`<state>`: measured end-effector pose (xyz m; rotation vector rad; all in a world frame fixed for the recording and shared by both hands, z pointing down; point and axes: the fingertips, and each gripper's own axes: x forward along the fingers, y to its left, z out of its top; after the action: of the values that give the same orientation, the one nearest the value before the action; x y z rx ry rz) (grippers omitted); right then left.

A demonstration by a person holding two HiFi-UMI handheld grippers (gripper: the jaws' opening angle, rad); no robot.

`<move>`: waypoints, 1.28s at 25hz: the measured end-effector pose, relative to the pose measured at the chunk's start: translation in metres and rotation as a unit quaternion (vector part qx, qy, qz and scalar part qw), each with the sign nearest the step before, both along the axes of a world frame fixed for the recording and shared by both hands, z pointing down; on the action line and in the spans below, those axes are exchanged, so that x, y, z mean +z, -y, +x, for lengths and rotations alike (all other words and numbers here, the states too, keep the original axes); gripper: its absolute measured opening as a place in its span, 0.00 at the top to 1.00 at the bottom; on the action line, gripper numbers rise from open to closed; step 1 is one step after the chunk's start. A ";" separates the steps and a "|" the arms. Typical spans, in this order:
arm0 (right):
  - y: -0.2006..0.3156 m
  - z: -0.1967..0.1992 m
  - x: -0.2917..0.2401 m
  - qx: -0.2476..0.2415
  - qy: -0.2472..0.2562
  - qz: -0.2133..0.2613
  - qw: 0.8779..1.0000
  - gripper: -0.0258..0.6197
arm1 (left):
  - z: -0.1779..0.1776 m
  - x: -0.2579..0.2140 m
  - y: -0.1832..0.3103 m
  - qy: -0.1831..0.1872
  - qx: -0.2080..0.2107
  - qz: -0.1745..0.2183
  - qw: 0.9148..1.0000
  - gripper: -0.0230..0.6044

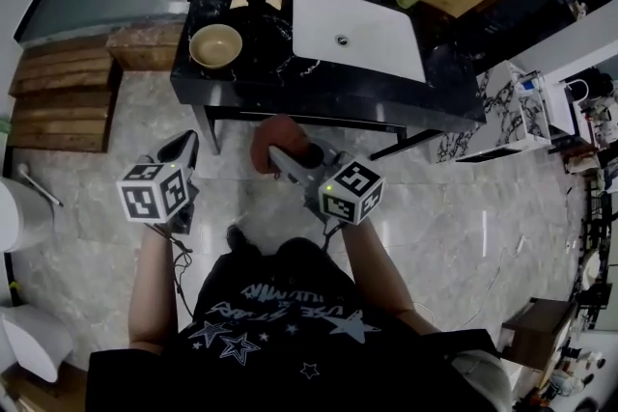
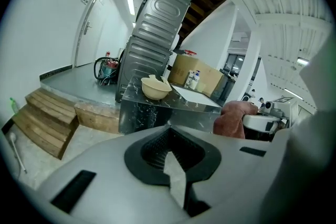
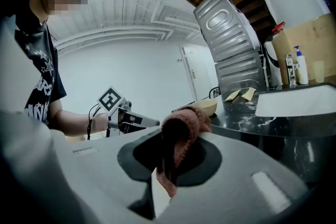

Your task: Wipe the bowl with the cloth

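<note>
**Q:** Where is the bowl [image 1: 215, 45] in relation to the two tools?

**A:** In the head view it stands upright on the left end of the dark bench [image 1: 253, 84], in the upper left of the frame, with the white sink [image 1: 357, 32] to its right. Both tools sit lower in the frame, off the bench and well apart from the bowl.

**Q:** State of each tool?

**A:** The left hand-held gripper [image 1: 186, 145] has its jaws pressed together with nothing between them. The right hand-held gripper [image 1: 282, 157] is pinching the reddish-brown cloth [image 1: 280, 138], and a fold of it bulges out above the jaws.

**Q:** Which one is nearer the bowl?

**A:** The left one. The bowl lies almost straight up the frame from it. From the right one, the bowl lies up and to the left, so the cloth likely needs a diagonal approach toward the bench's left end.

**Q:** Is there a long axis to align with?

**A:** No. The bowl is round and its opening faces up, so entry from above appears workable.
</note>
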<state>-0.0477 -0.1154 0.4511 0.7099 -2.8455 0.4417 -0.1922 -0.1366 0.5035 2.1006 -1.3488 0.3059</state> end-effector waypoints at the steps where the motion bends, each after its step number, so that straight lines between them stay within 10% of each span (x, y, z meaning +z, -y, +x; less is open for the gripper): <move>1: -0.002 0.002 -0.001 -0.003 0.003 0.001 1.000 0.89 | 0.003 -0.002 -0.004 0.000 -0.002 0.001 1.000 0.95; 32: -0.184 0.177 -0.003 -0.075 0.012 0.014 0.997 0.89 | 0.201 -0.042 -0.213 0.019 -0.048 0.049 0.997 0.95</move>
<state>0.1297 0.0689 0.4478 0.4934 -2.9057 0.3896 0.0090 0.0764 0.4619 2.1101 -1.5090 0.2456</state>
